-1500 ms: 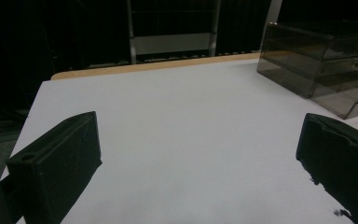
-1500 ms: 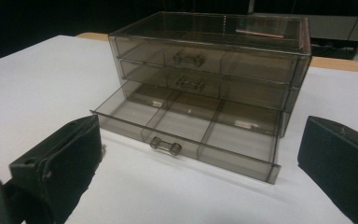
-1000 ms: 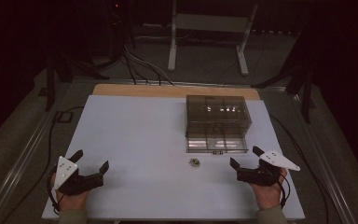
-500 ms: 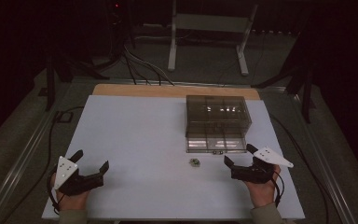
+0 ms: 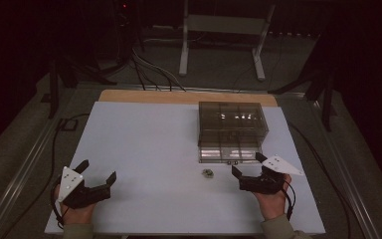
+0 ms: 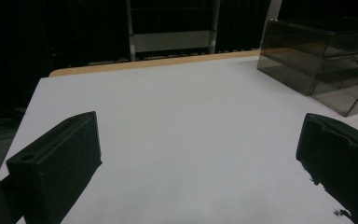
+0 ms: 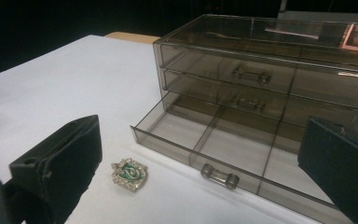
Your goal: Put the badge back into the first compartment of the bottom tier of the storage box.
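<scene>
While both grippers rest with fingers spread wide and empty, the right gripper (image 5: 245,172) sits near a green brooch (image 7: 130,173) lying on the white table (image 5: 149,134) just before the smoky organizer's (image 5: 233,119) open bottom drawer (image 7: 205,140); the left gripper (image 5: 97,175) lies well apart.

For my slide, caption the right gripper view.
Open right tool approaching a green jewelled brooch lying on the white table beside the pulled-out bottom drawer of a smoky clear organiser.
</scene>
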`<action>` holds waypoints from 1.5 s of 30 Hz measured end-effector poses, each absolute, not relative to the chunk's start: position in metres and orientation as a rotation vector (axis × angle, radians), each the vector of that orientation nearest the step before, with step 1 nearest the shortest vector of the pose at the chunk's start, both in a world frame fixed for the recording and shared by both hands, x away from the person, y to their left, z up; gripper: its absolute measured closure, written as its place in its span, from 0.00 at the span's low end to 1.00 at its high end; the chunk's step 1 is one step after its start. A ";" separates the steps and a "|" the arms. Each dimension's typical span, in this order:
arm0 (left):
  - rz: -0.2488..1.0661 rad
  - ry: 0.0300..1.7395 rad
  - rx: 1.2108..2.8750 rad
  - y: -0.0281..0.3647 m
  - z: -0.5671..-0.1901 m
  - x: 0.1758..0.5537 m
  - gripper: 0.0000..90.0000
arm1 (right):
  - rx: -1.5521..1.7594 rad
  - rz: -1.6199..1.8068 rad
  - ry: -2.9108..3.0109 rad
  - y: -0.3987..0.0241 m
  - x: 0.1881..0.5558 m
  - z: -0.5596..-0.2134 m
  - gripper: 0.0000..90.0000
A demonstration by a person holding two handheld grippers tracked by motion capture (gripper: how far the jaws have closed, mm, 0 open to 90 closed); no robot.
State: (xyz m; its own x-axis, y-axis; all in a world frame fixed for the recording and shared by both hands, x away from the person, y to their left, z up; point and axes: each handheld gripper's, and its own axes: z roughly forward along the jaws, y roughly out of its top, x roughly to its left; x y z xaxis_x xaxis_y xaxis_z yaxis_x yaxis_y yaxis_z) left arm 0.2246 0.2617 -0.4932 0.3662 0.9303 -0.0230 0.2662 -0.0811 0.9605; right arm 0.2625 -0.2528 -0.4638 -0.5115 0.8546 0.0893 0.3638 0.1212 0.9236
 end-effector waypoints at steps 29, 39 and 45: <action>0.800 1.099 1.589 0.262 -0.494 0.225 0.01 | 1.164 1.366 2.009 -0.224 0.275 -0.475 0.00; 0.799 1.098 1.591 0.261 -0.494 0.225 0.01 | 1.155 1.356 2.039 -0.214 0.280 -0.478 0.00; 0.799 1.096 1.591 0.261 -0.494 0.225 0.01 | 1.149 1.345 2.055 -0.207 0.282 -0.482 0.00</action>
